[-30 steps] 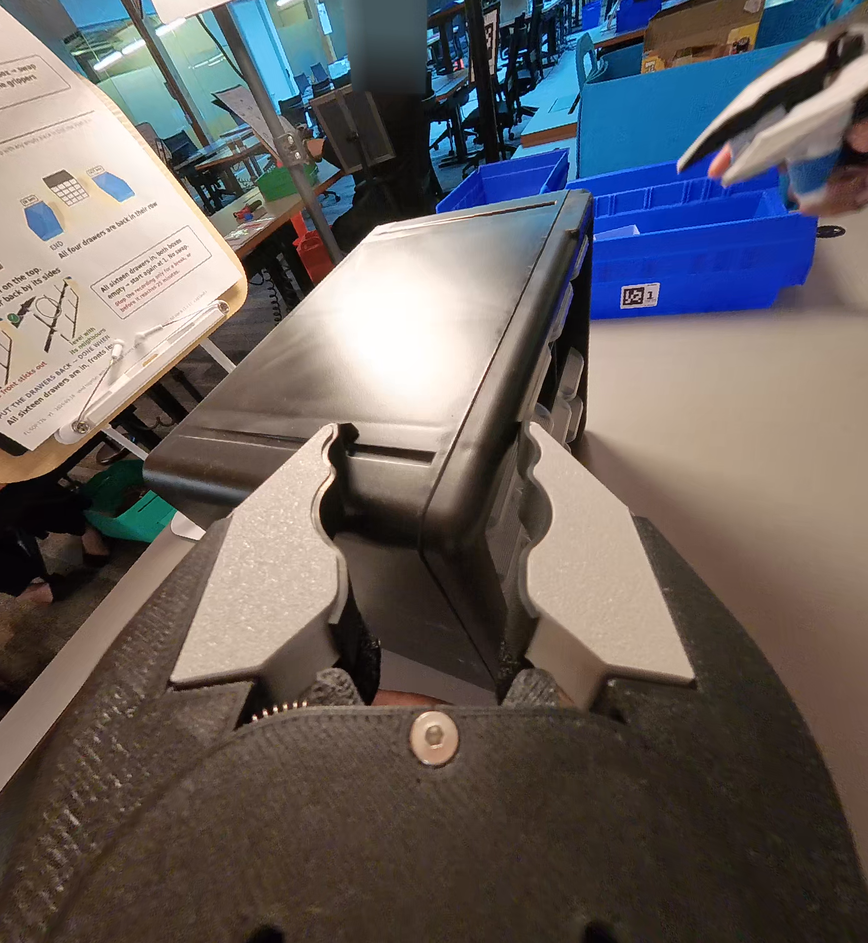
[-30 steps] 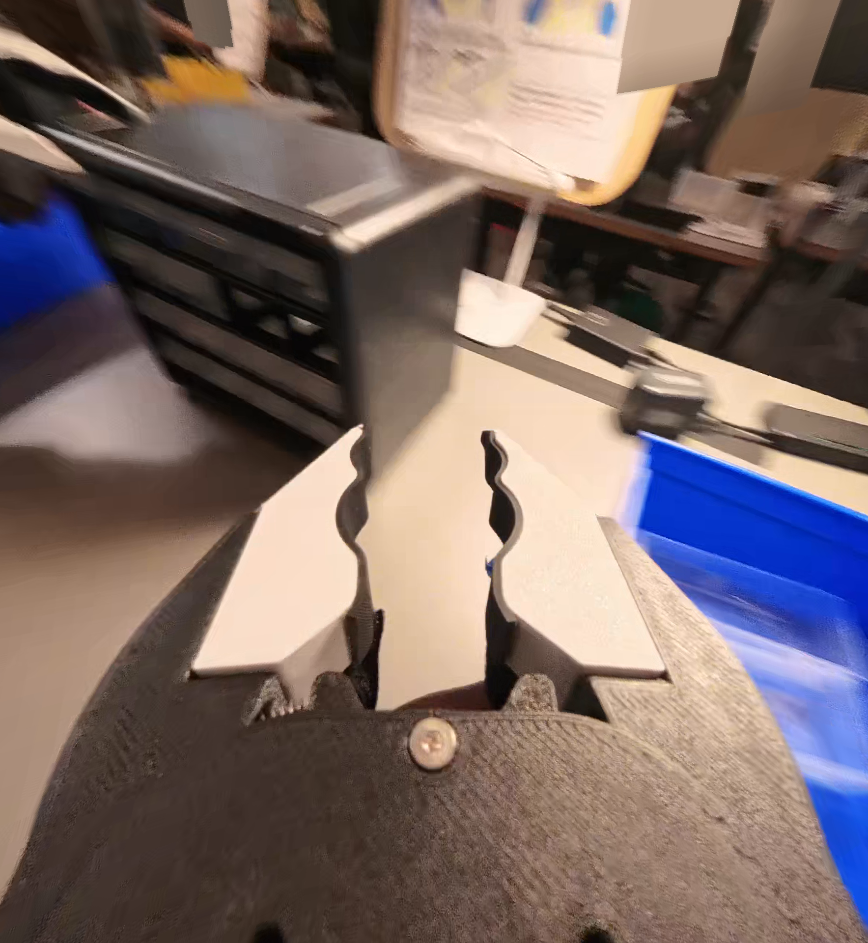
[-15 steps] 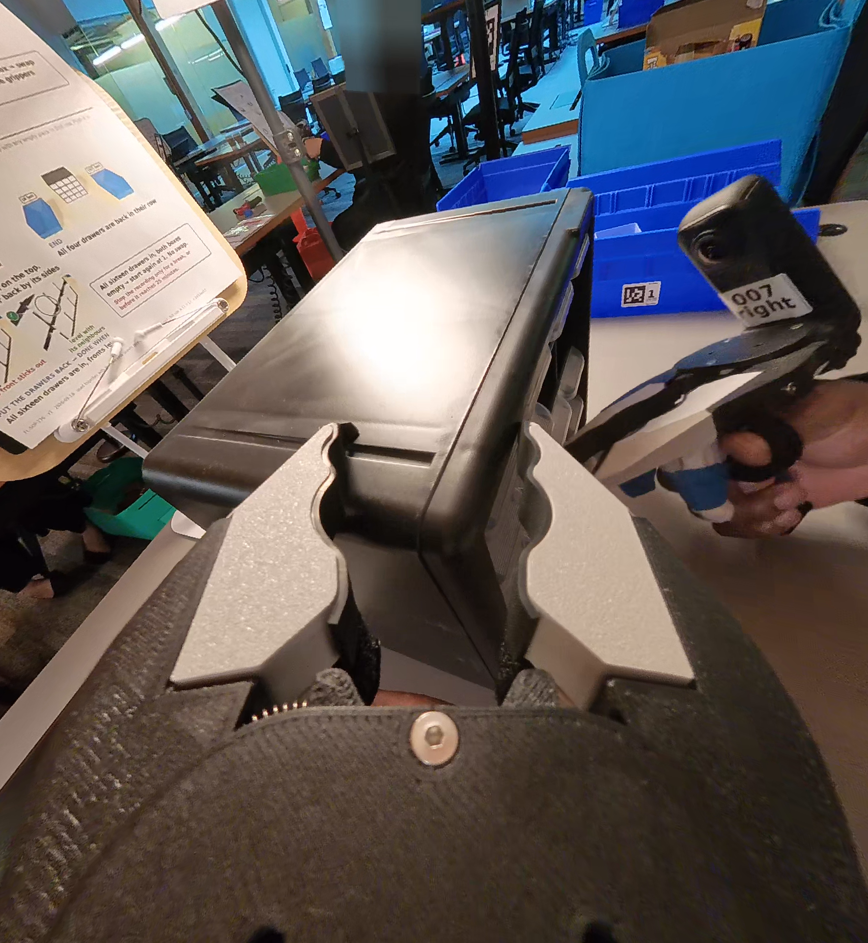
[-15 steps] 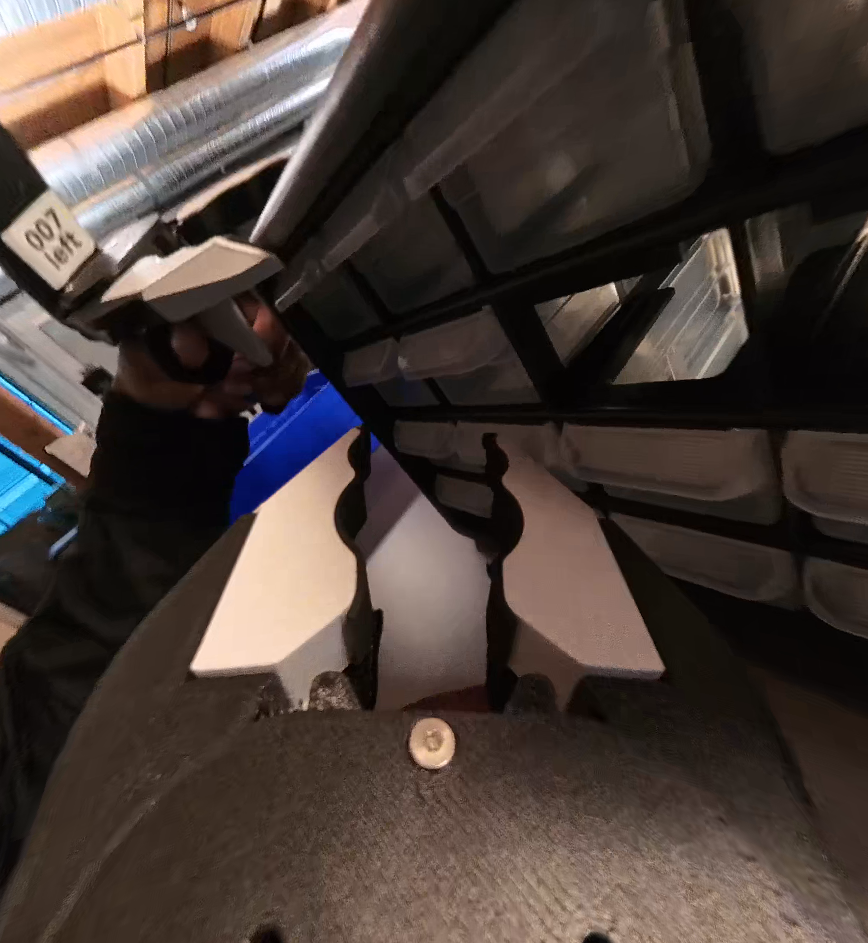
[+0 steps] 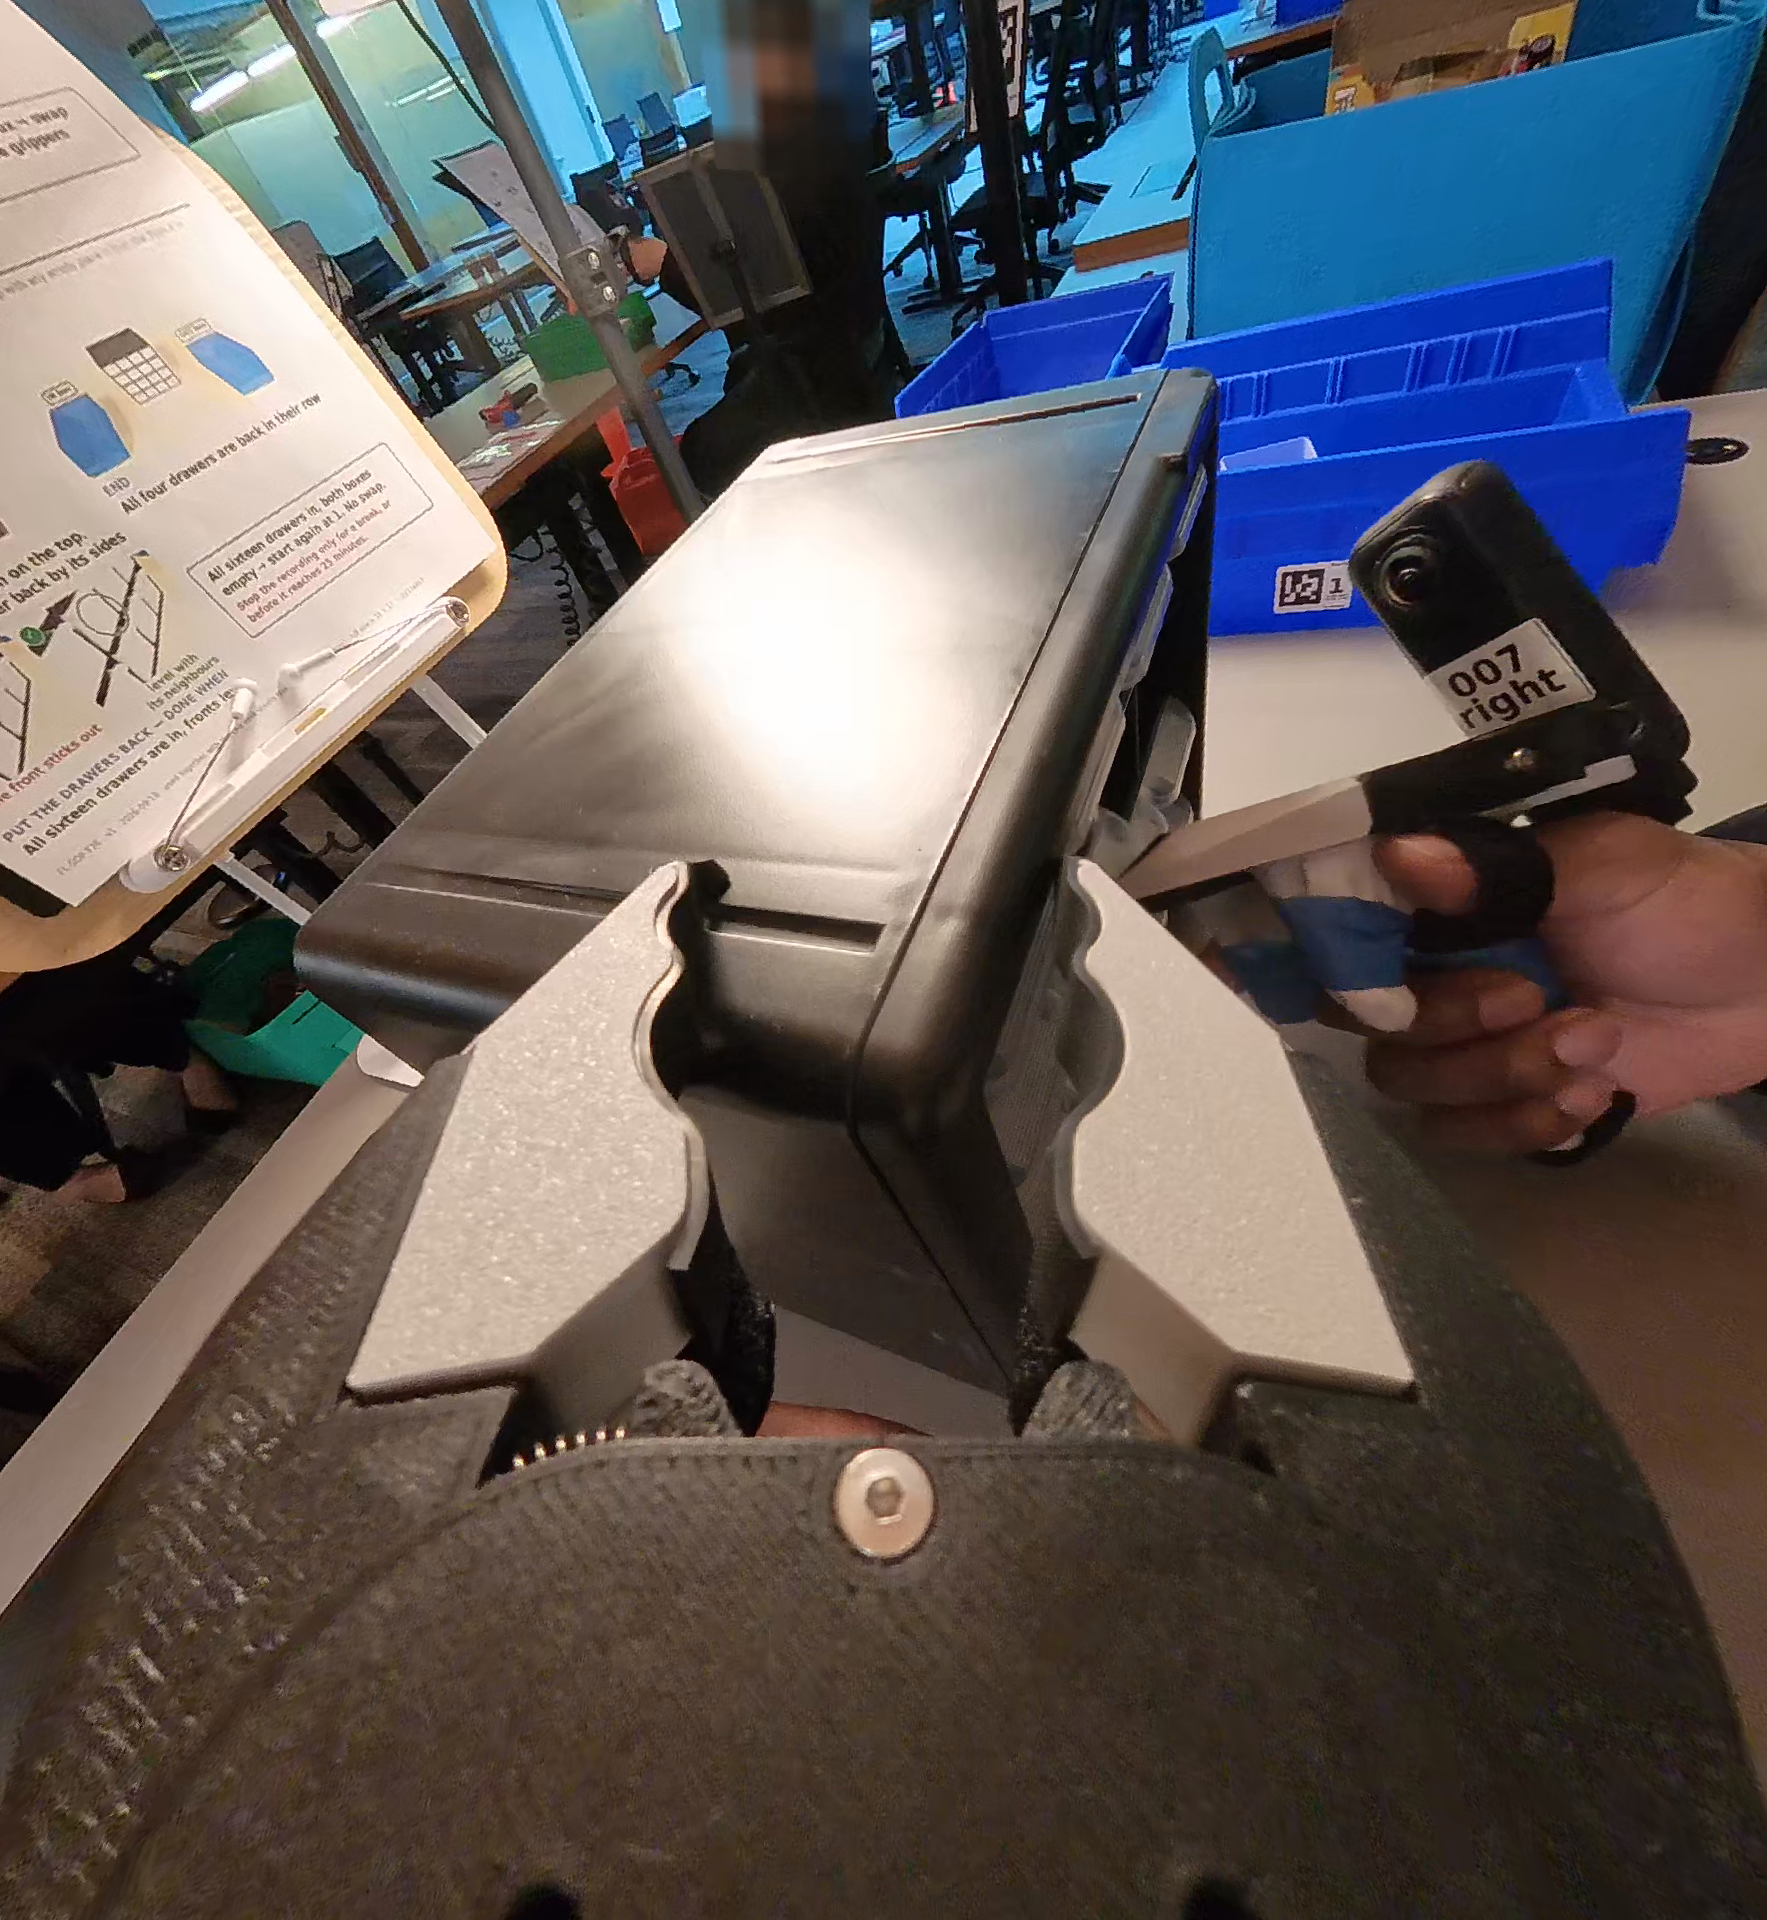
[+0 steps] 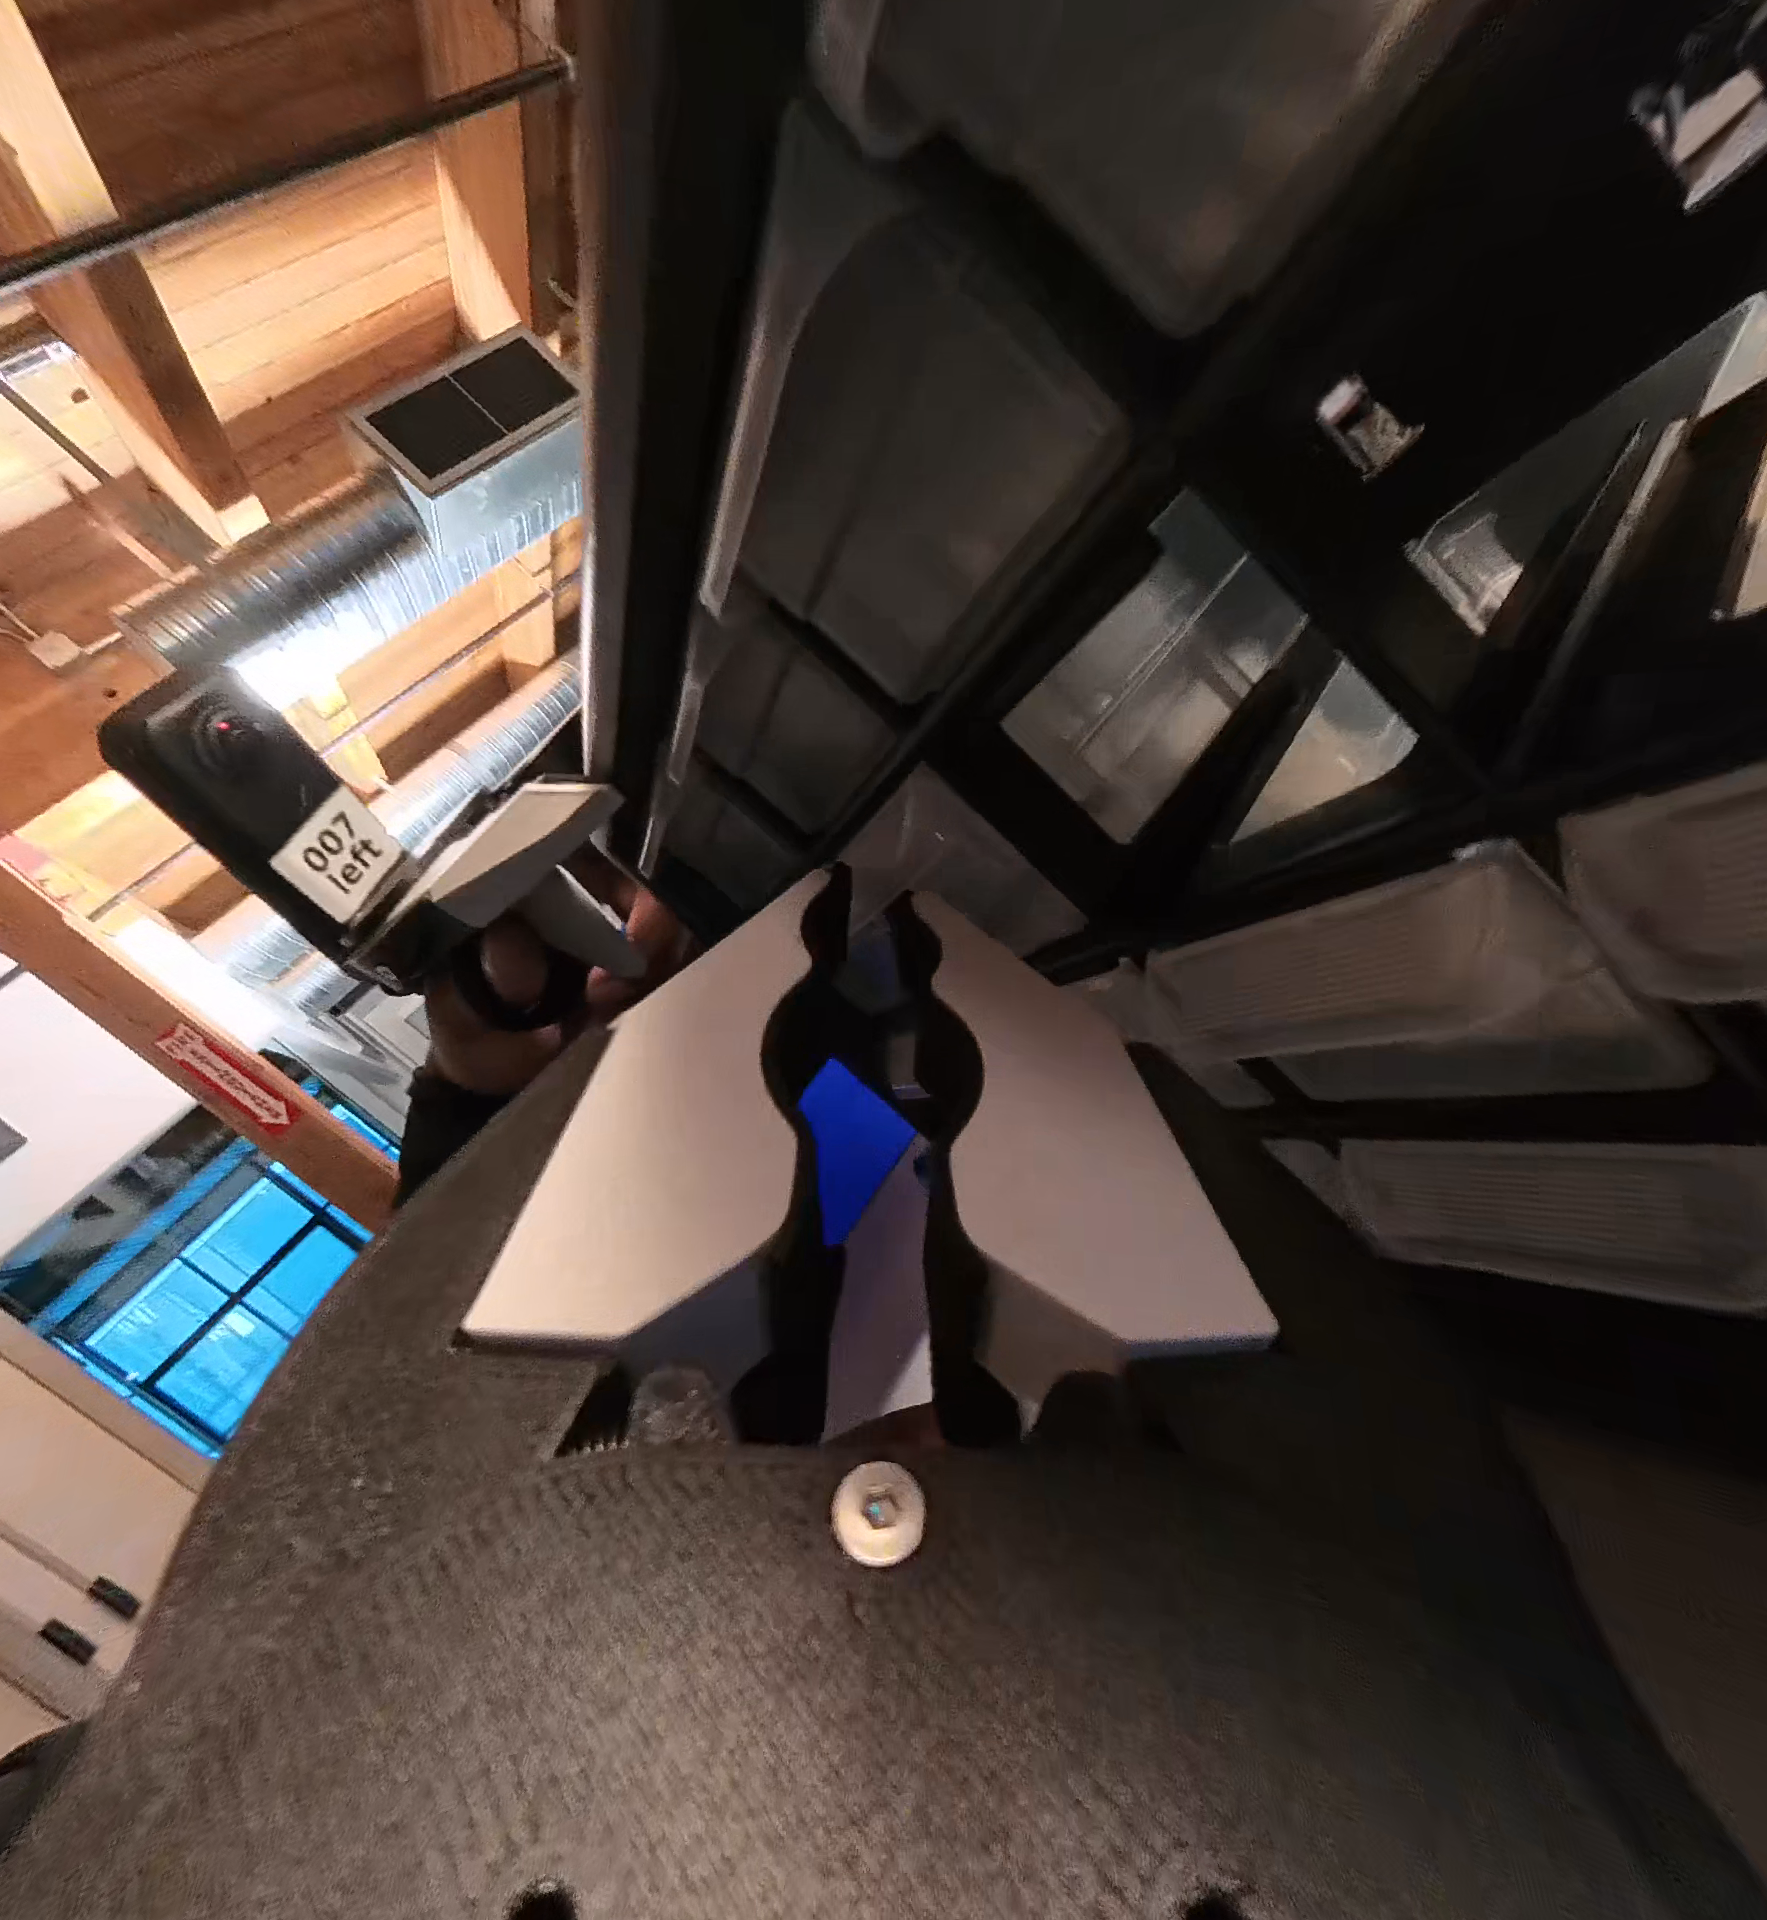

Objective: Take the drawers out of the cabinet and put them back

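A black drawer cabinet (image 5: 858, 675) stands on the table. My left gripper (image 5: 884, 878) is open. It straddles the cabinet's near top corner, one finger (image 5: 546, 1091) over the top and one (image 5: 1201, 1091) by the front face. The right wrist view shows it at the cabinet's top edge (image 6: 588, 862). My right gripper (image 6: 871, 899) is at the cabinet front (image 6: 1222, 499), shut on the handle lip of a clear drawer (image 6: 962, 862). In the left wrist view its finger (image 5: 1253, 836) reaches in to the front face.
Several clear drawers (image 6: 1430, 997) sit in their slots beside the gripped one. Blue bins (image 5: 1430, 468) stand behind the cabinet. An instruction board (image 5: 131, 468) stands at the left. The grey table (image 5: 1533, 1351) extends to the right. A hand (image 5: 1637, 987) holds the right gripper.
My right gripper swung in from the upper right to the cabinet front and closed on a drawer's handle lip. My left gripper stayed on the cabinet's corner.
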Tool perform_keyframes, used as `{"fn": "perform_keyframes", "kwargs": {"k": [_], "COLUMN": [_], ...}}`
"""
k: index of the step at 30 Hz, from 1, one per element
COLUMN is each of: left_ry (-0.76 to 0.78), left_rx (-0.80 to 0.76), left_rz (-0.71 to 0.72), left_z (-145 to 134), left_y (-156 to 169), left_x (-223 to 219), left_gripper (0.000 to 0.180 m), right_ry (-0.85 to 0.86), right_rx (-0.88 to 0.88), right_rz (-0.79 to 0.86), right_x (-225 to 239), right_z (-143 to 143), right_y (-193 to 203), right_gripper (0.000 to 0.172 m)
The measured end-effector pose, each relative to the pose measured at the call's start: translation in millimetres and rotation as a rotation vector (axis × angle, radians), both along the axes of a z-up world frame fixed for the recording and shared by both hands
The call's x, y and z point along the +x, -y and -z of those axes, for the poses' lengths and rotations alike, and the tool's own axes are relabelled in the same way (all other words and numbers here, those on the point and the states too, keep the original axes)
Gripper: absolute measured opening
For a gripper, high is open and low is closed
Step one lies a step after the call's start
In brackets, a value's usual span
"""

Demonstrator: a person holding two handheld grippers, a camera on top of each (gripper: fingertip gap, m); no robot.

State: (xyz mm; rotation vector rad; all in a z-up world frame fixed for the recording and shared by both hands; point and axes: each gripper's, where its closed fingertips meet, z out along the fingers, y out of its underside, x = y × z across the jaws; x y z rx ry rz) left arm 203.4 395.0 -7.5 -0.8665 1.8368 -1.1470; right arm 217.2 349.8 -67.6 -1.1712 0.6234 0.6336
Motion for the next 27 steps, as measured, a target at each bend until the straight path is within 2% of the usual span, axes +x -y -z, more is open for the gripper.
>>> {"fn": "perform_keyframes", "kwargs": {"k": [12,17,21,27], "left_ry": [-0.002,-0.003,-0.003,-0.003], "left_rx": [0.004,0.004,0.007,0.006], "left_rz": [-0.001,-0.002,0.003,0.003], "left_z": [0.1,0.1,0.2,0.3], "left_y": [-0.1,0.0,1.7,1.8], "left_x": [0.1,0.2,0.1,0.2], "left_gripper": [0.067,0.067,0.068,0.068], "right_ry": [-0.061,-0.114,-0.157,-0.139], "right_rx": [0.044,0.037,0.036,0.099], "right_rz": [-0.106,-0.089,-0.099,-0.179], "right_x": [-66.5,-73.9,-74.8,-107.7], "right_z": [-3.0,-10.0,-10.9,-11.4], "right_y": [59.1,82.3,86.6,86.5], "right_gripper": [0.006,0.007,0.006,0.004]}}
